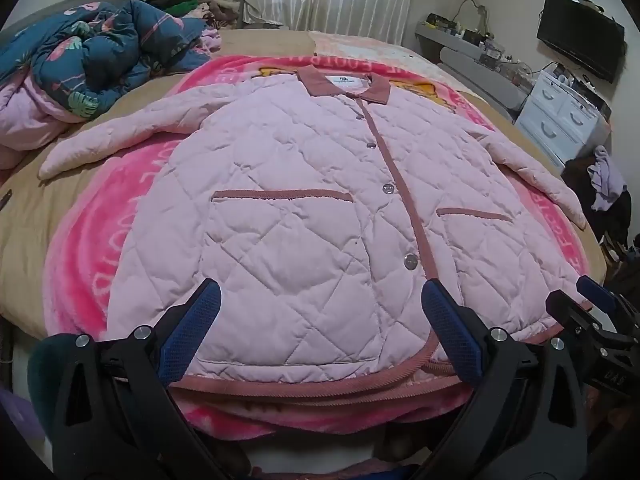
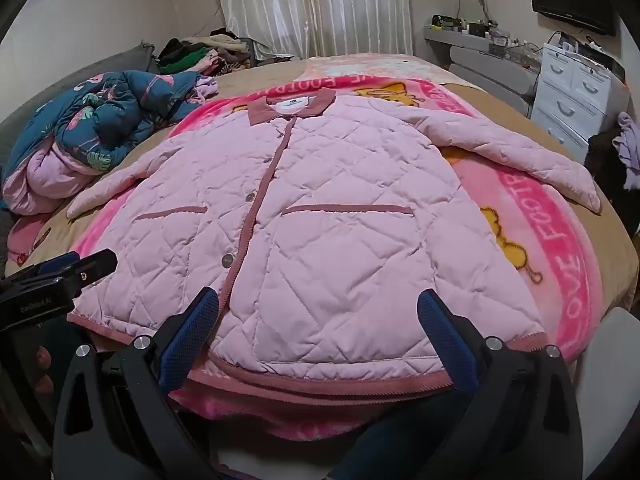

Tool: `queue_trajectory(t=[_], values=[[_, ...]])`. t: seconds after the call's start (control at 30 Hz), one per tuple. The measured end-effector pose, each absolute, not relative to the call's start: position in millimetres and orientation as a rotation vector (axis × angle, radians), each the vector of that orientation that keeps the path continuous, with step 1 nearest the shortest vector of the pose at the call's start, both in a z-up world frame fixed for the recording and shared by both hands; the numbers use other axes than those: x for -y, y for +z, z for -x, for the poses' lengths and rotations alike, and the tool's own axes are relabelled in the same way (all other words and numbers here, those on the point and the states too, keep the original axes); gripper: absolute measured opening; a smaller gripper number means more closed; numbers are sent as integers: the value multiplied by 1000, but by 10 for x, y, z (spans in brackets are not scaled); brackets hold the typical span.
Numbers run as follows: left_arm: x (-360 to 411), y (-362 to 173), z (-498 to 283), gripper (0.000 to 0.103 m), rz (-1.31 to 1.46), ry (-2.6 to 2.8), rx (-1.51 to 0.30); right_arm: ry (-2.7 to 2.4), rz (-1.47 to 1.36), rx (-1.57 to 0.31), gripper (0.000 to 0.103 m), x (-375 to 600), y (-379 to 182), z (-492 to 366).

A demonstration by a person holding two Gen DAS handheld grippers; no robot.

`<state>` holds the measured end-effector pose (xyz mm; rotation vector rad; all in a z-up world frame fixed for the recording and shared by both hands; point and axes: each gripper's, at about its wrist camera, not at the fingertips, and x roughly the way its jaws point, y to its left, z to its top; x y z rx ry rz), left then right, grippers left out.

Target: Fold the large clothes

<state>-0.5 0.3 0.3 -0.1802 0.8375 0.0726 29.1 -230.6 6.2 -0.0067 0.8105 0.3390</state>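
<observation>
A pink quilted jacket [image 1: 320,208] lies buttoned and flat across a pink blanket [image 1: 100,248] at frame center, as the left gripper [image 1: 320,300] and right gripper [image 2: 318,312] hover spread wide, empty, over its hem.

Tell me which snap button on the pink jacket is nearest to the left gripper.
The lowest snap button, just above the hem beside the dark pink placket. It sits just above the left gripper; the other buttons run farther up towards the collar of the pink jacket.
</observation>
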Motion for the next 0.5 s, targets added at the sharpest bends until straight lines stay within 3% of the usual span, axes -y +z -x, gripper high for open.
queue_trajectory(t=[0.5], values=[[4,91,-19,94,172,80,-835,333,22,-798,99,2280,82,-239]])
